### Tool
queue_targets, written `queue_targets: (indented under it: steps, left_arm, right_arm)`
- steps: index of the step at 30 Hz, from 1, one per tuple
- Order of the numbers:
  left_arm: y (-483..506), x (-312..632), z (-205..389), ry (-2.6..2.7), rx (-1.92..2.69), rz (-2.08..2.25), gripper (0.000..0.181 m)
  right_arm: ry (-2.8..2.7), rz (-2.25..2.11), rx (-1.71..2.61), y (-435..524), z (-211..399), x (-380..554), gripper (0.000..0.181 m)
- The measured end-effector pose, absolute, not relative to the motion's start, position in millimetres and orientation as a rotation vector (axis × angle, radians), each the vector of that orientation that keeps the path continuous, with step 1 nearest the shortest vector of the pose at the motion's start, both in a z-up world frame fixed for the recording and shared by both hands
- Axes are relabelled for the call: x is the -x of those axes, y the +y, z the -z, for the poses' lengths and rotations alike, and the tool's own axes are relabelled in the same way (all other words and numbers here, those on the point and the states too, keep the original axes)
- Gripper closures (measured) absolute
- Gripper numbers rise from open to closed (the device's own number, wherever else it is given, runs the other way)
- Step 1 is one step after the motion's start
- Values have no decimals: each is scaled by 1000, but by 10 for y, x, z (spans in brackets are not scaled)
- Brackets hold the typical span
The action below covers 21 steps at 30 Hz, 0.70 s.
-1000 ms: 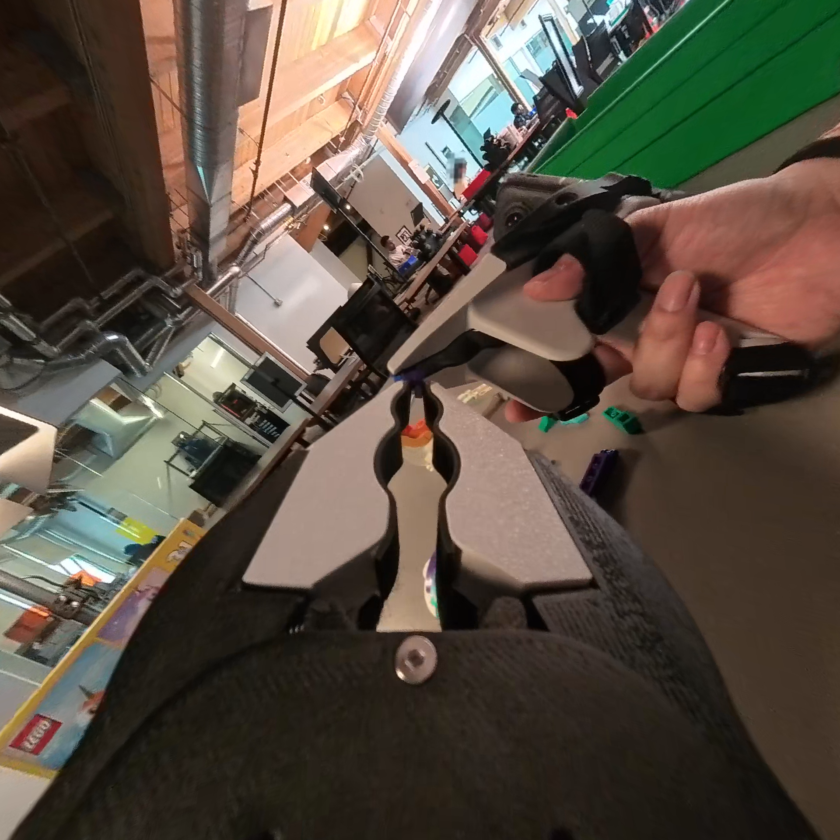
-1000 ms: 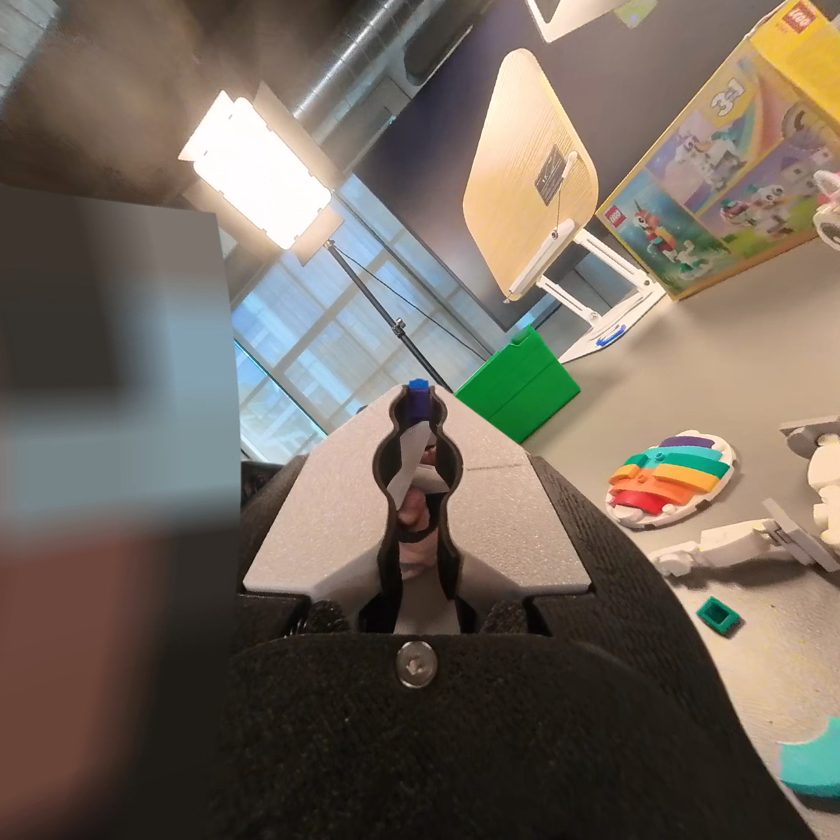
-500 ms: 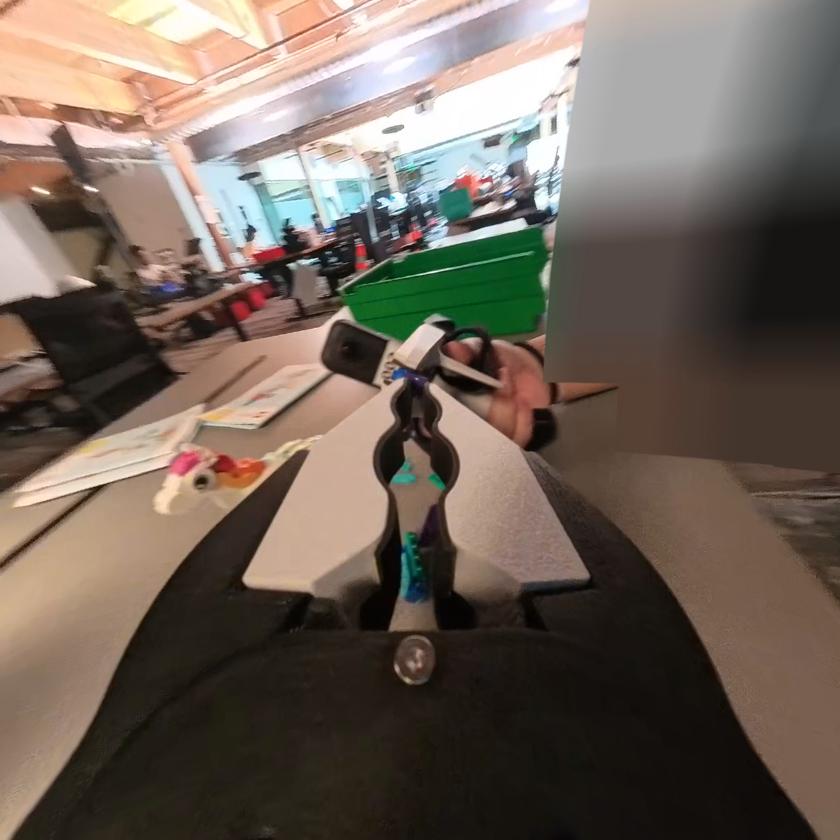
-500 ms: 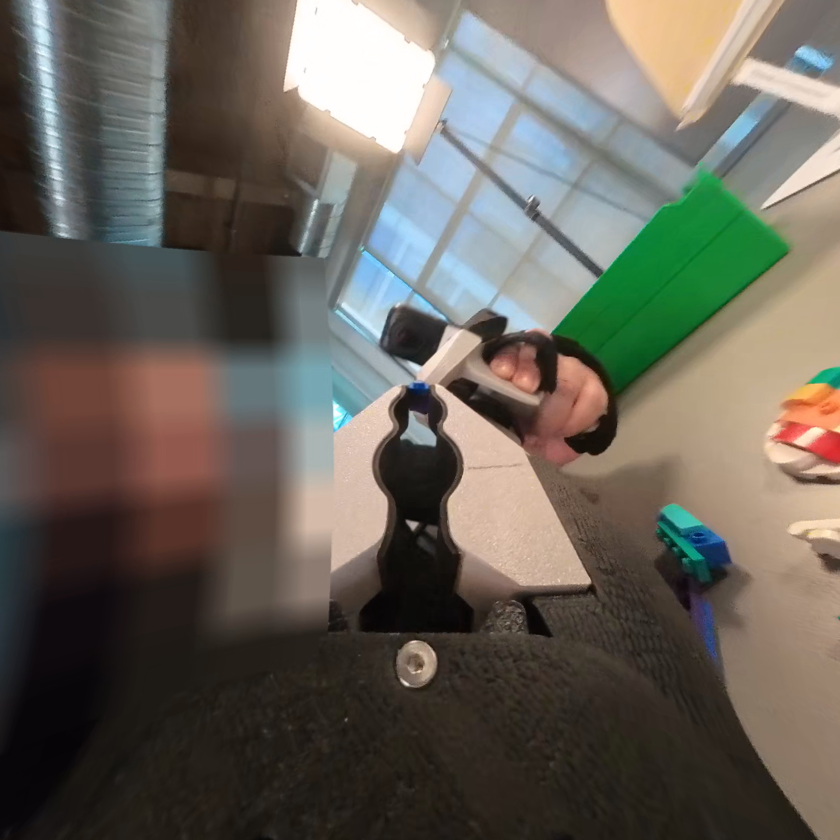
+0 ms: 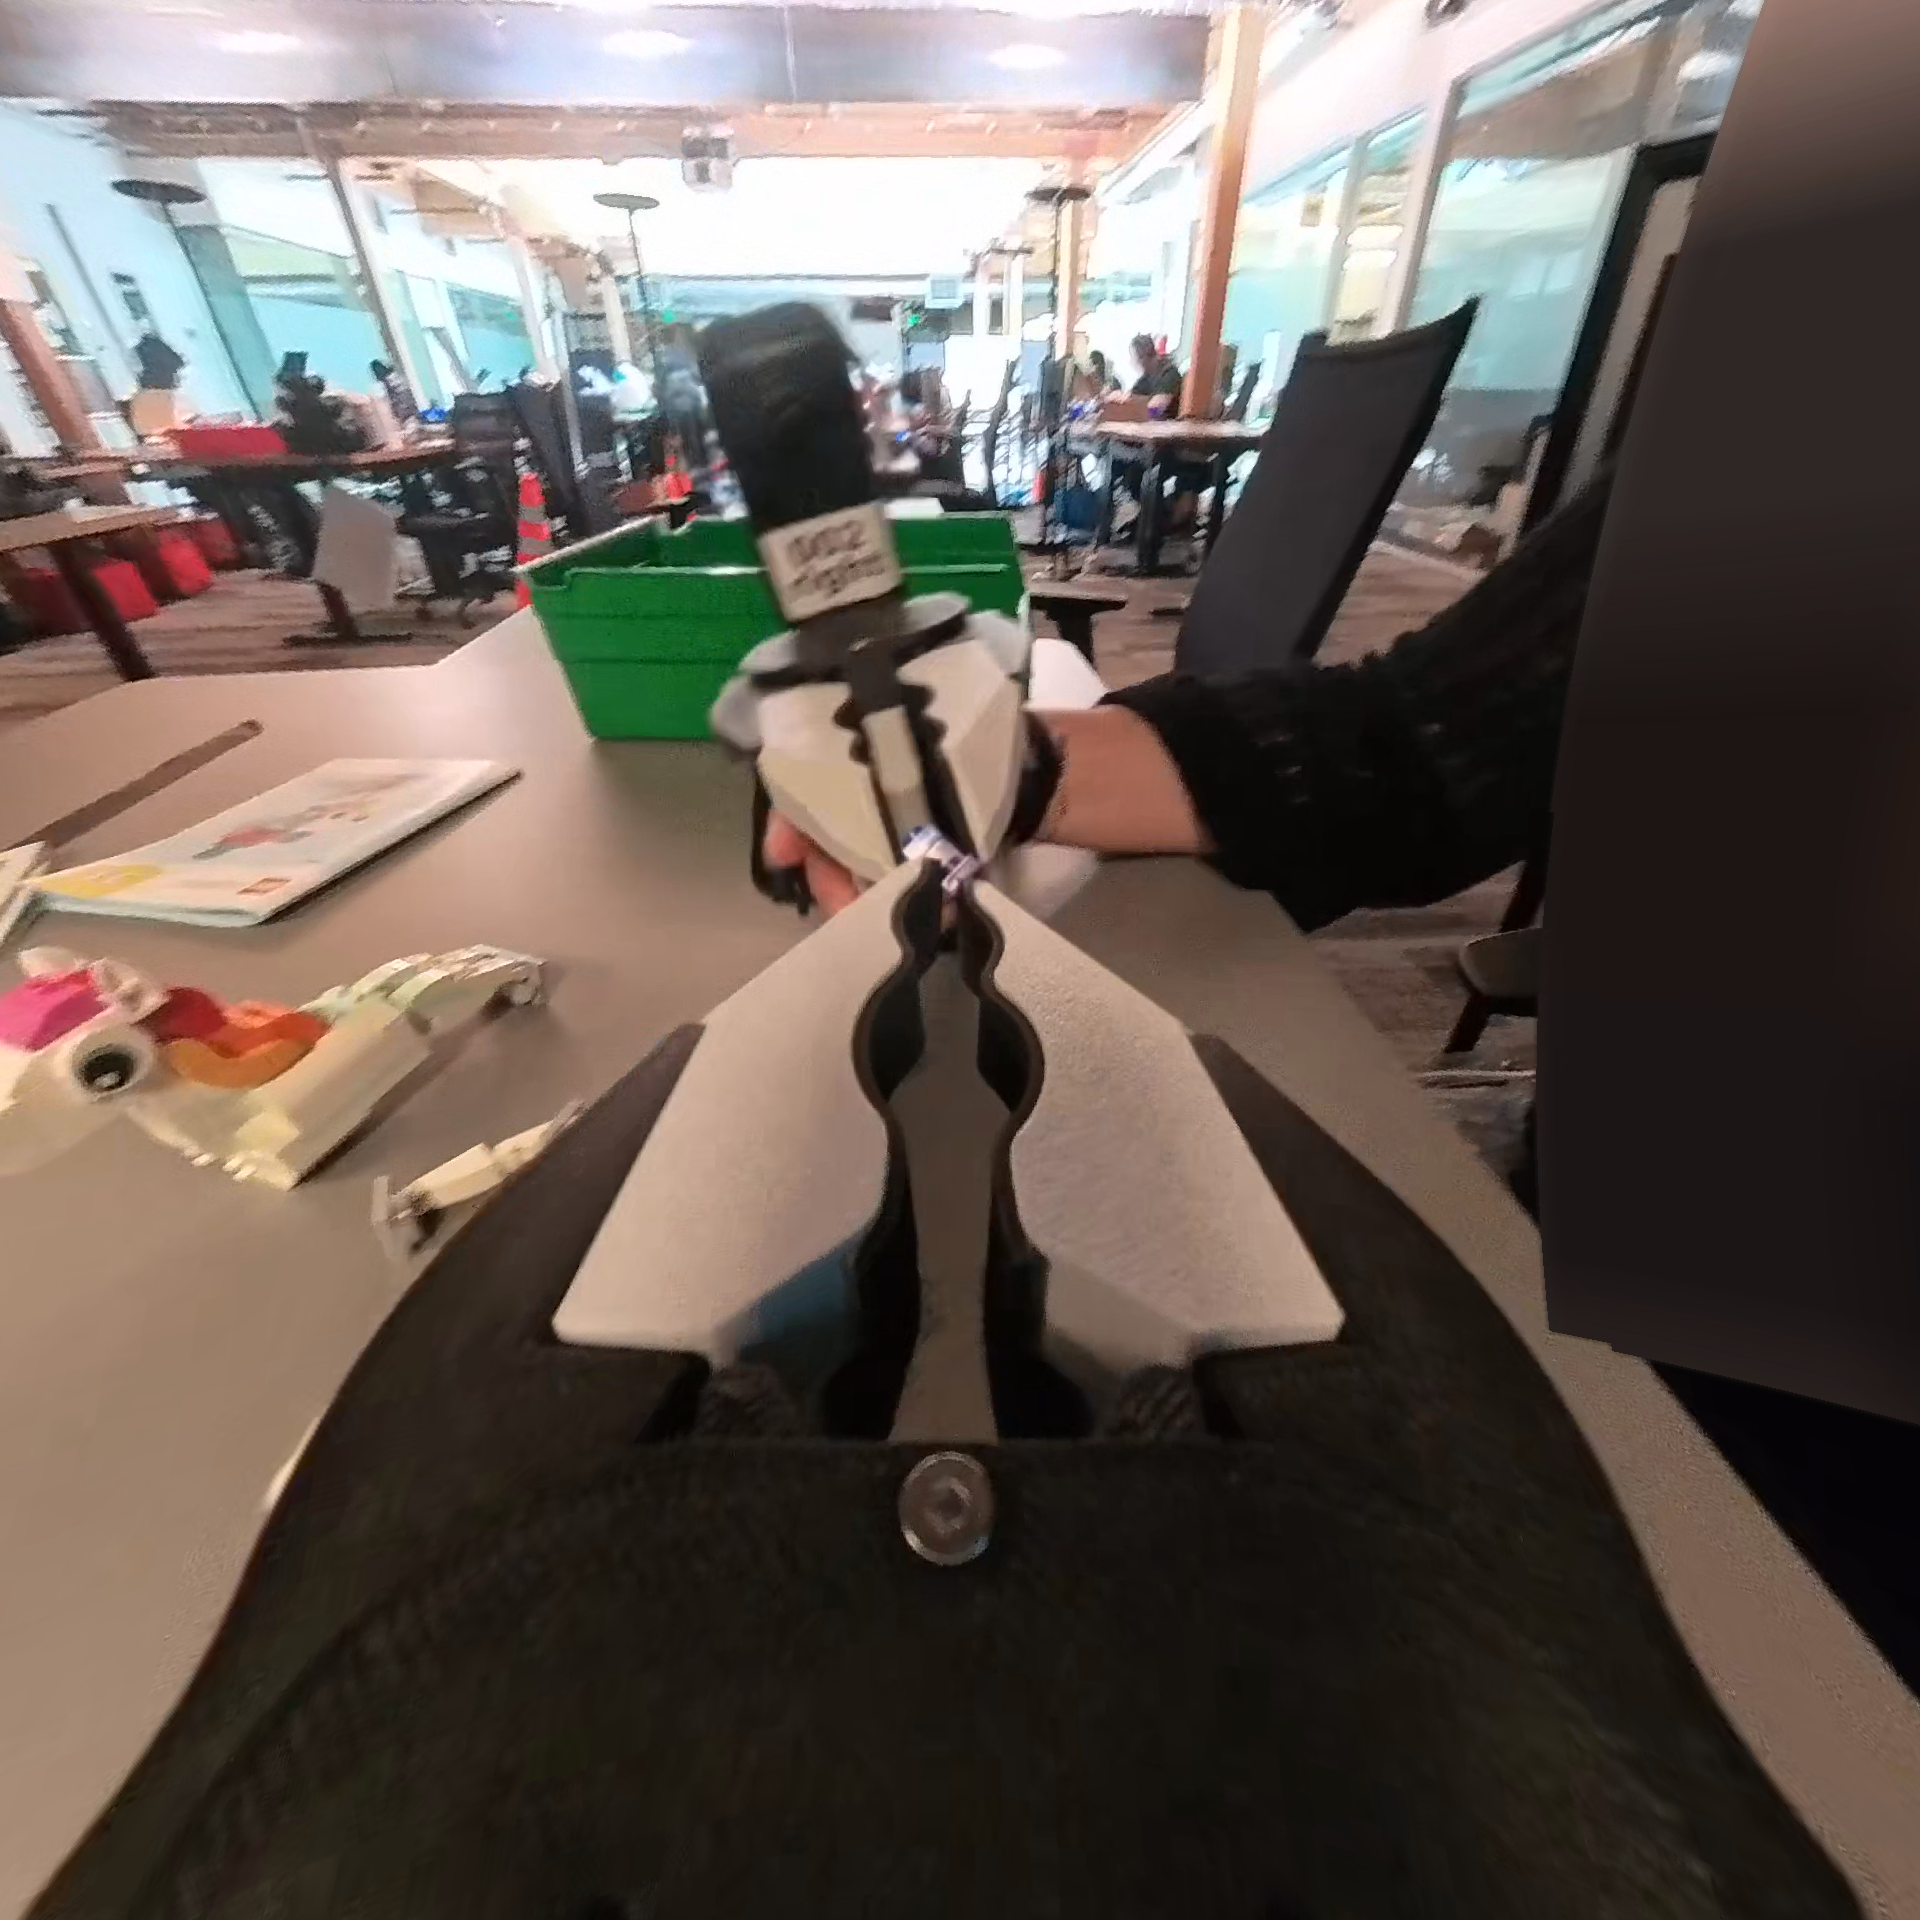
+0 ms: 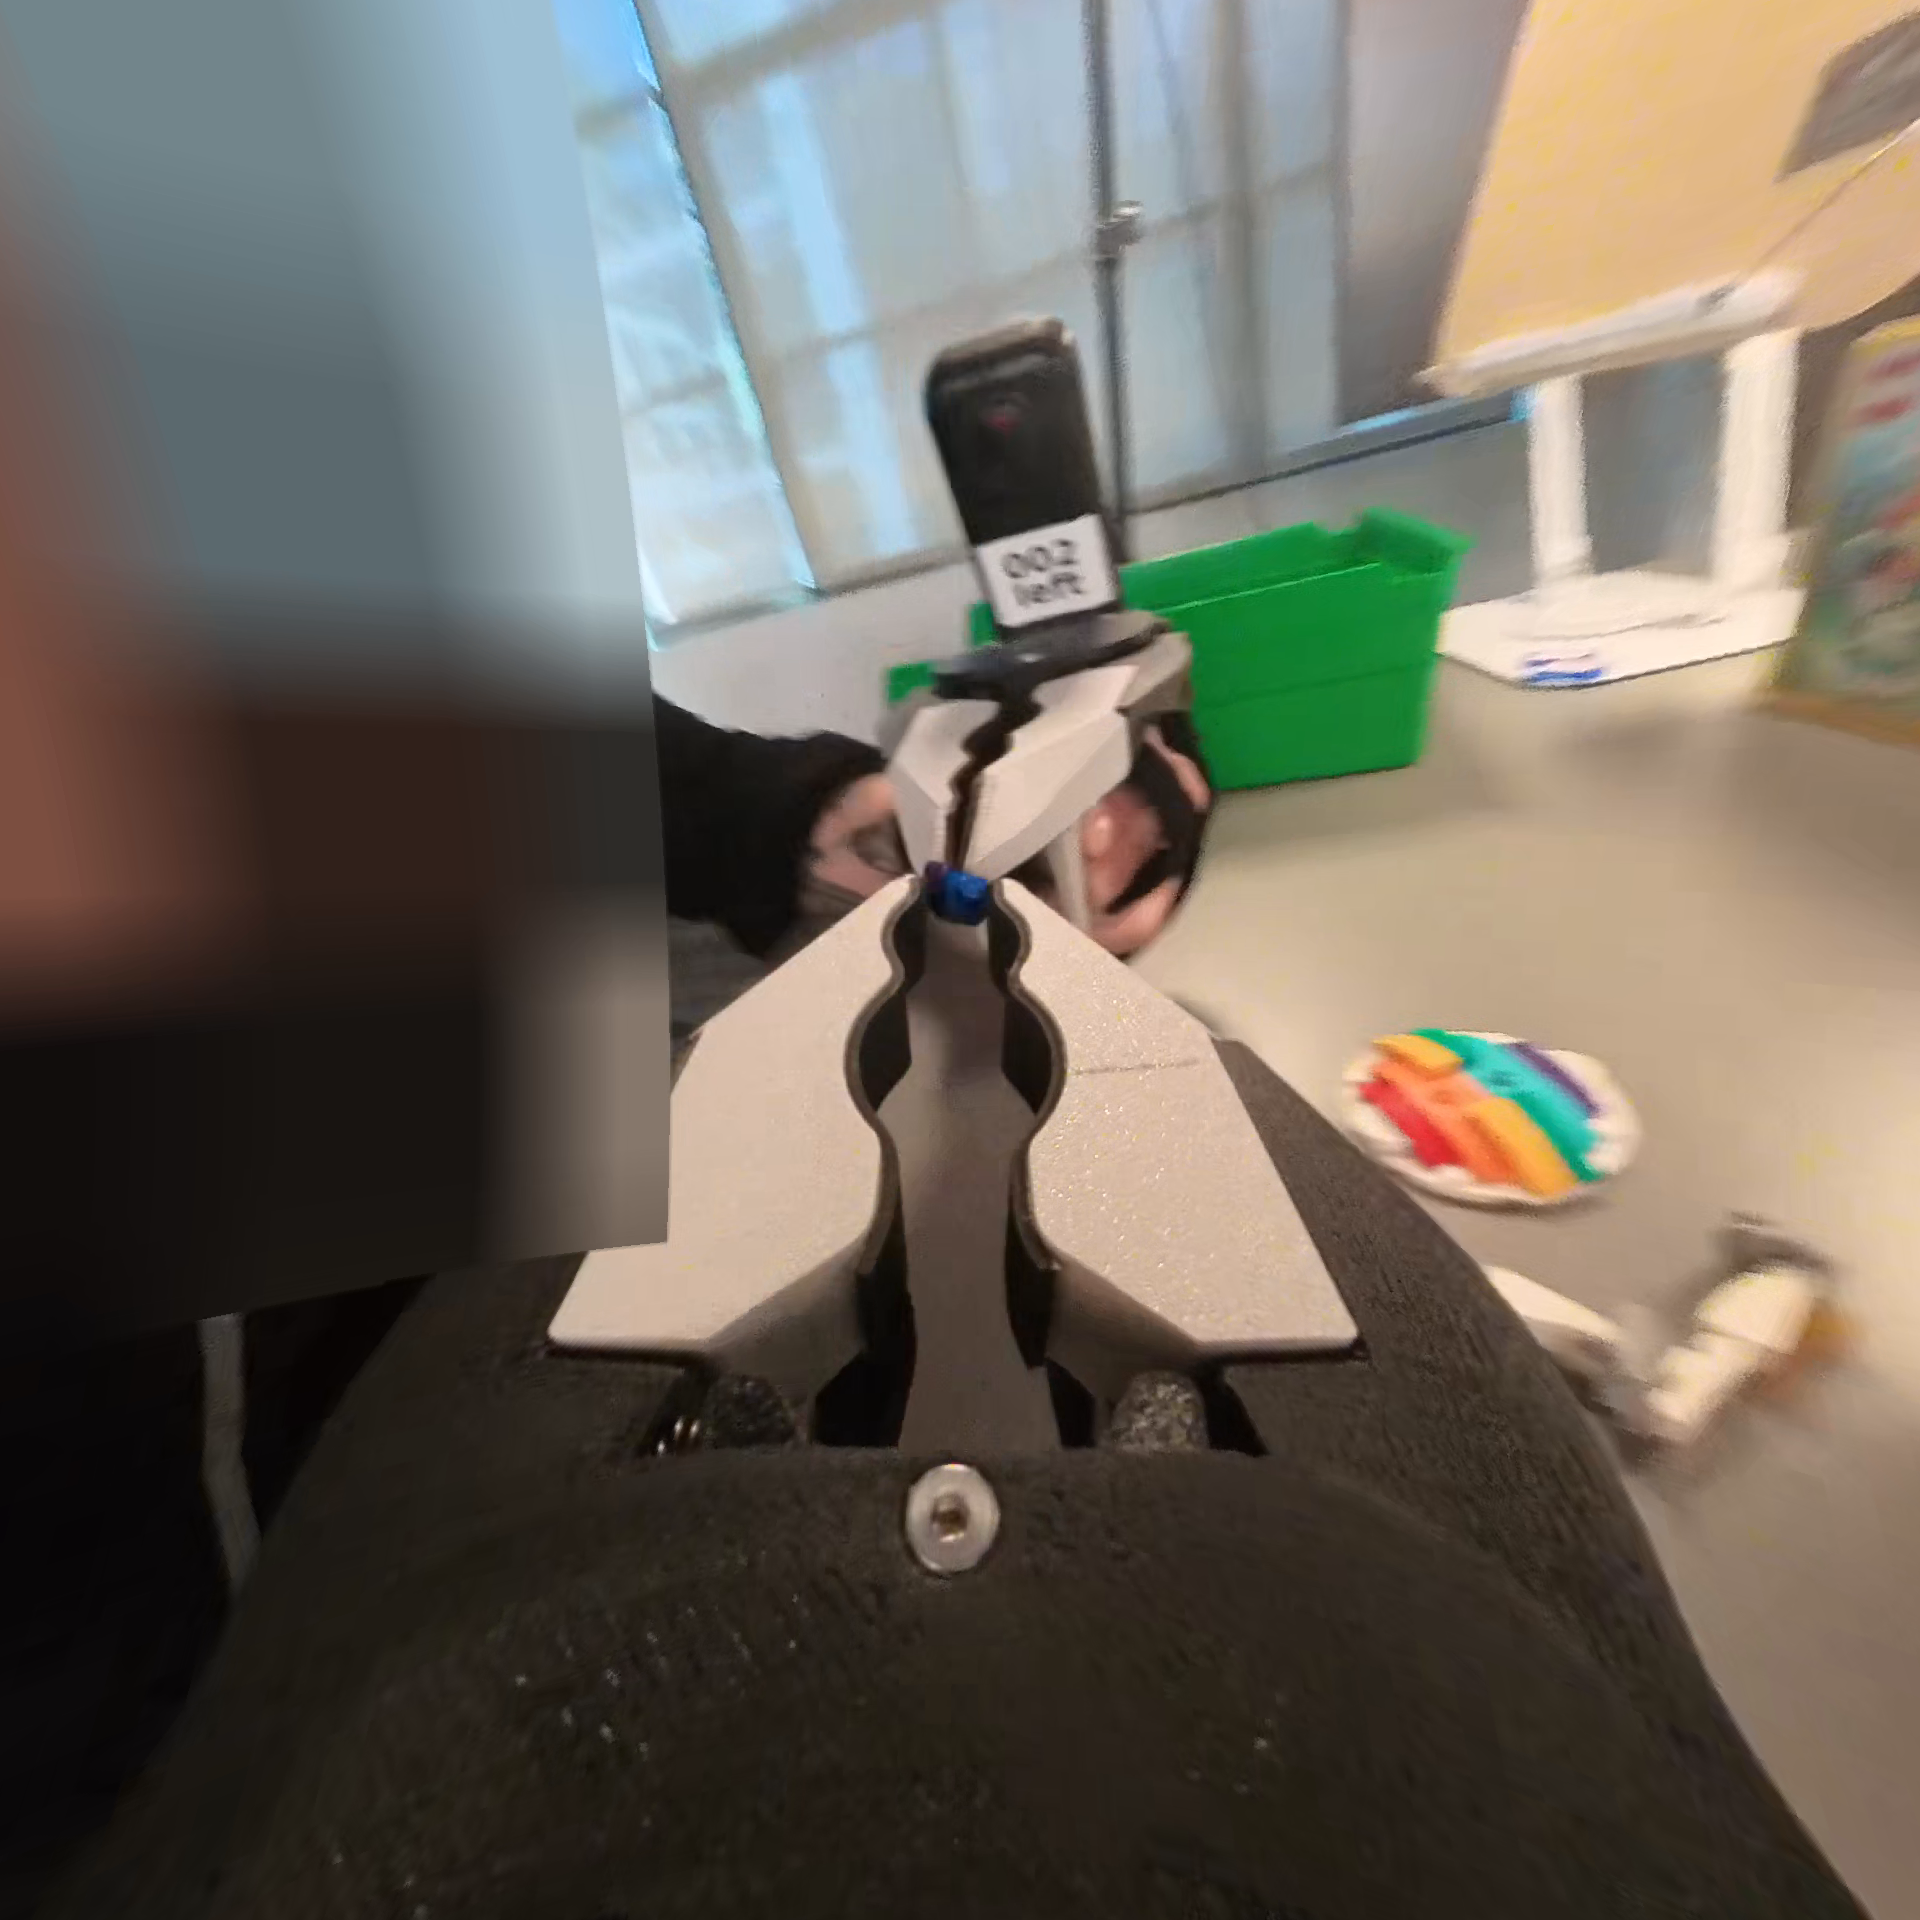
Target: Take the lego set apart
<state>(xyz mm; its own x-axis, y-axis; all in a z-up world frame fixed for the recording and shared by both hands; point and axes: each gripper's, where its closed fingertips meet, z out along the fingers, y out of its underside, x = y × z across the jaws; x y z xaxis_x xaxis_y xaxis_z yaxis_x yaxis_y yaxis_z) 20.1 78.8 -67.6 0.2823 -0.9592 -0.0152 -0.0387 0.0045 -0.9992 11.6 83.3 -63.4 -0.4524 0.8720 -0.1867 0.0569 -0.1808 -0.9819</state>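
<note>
I have my left claw and right claw tip to tip above the grey worktop, both pinching the same small blue and purple lego piece. The left claw is nearly closed on it; the right claw is a little wider, its tips gripping the brick's sides. At the left lies the white unicorn body with loose white parts near it. On the right sits the rainbow disc. A green bin stands far behind.
</note>
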Motion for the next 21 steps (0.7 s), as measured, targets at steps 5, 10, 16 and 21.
queue_targets:
  steps: [5, 10, 16, 21]
  left_arm:
    - [951, -50, 768, 1032, 1438, 803, 179]
    - [991, -11, 997, 1109, 1557, 748, 179]
    - [817, -77, 1225, 1258, 1652, 857, 179]
    - [685, -73, 1315, 1319, 1722, 975, 179]
  right_arm:
    - [-1647, -922, 973, 1059, 974, -57, 145]
    - [-1676, -452, 724, 1087, 1046, 27, 143]
    - [-1790, -80, 442, 993, 1240, 45, 156]
    - [-1820, 150, 201, 885, 1335, 68, 173]
